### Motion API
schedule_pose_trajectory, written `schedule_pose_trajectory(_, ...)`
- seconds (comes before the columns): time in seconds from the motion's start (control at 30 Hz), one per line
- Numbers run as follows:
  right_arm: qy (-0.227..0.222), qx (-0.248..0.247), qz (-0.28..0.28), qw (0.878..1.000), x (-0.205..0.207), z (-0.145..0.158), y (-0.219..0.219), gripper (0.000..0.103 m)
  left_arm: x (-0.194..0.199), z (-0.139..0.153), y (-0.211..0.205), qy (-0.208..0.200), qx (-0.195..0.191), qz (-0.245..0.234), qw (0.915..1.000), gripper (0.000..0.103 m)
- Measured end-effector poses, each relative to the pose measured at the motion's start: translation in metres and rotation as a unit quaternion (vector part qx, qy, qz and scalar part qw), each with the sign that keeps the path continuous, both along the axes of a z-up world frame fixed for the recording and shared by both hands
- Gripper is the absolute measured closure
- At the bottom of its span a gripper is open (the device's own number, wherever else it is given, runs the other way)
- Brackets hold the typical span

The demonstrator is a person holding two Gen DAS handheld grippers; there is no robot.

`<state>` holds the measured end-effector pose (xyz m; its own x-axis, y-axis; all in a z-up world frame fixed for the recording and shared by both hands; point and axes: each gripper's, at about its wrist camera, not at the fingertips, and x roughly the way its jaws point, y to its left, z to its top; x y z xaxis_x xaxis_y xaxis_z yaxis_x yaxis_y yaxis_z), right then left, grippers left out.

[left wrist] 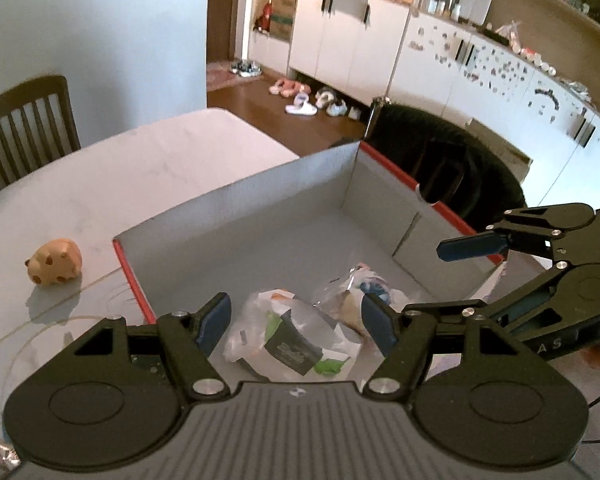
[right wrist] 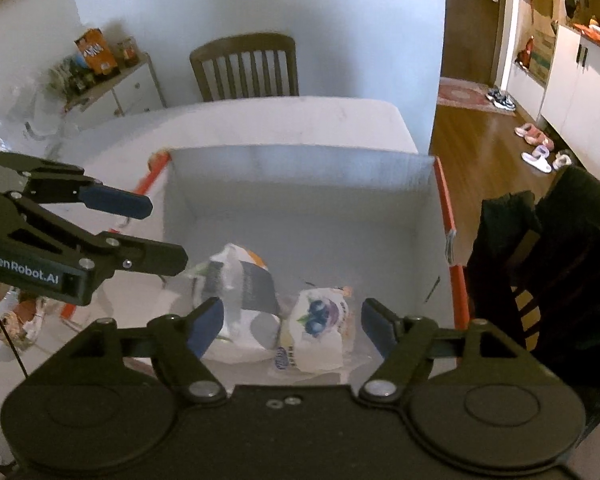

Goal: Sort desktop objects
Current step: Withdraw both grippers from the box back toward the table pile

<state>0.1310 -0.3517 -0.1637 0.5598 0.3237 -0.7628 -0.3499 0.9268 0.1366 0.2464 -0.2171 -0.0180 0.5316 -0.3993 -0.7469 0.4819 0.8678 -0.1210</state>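
Note:
An open cardboard box (left wrist: 300, 176) with red outer sides stands on the white table; it also shows in the right wrist view (right wrist: 300, 168). Two plastic-wrapped snack packs lie in it: a black-and-green one (left wrist: 292, 340) (right wrist: 240, 280) and one with a blueberry print (right wrist: 320, 332) (left wrist: 360, 288). My left gripper (left wrist: 296, 322) is open and empty above the box's near end. My right gripper (right wrist: 292, 326) is open and empty above the packs. A tan spotted pig toy (left wrist: 54, 261) sits on the table left of the box.
A wooden chair (right wrist: 246, 66) stands at the table's far side. A dark cloth hangs over another chair (right wrist: 560, 264) right of the box. A crumpled wrapper (right wrist: 18, 326) lies on the table left of the box. Cabinets and shoes are beyond.

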Motion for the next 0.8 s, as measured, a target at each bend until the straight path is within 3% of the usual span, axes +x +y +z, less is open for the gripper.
schedule_pose_trajectory(0.37,-0.040,0.011,0.012,0.999,-0.026,0.028,0.020,0.020,-0.045,0.027,0.028,-0.035,-0.026,0.007,0.9990,0.032)
schedule_pose_trajectory(0.43,-0.043,0.016,0.013,0.999,-0.029,0.032,0.026,0.019,-0.052,0.031,0.035,-0.042,-0.028,0.006,0.9987,0.025)
schedule_pose_trajectory(0.8,-0.056,0.026,0.022,0.998,-0.052,0.041,0.060,0.011,-0.084,0.039,0.080,-0.060,-0.046,0.022,0.9969,0.021)
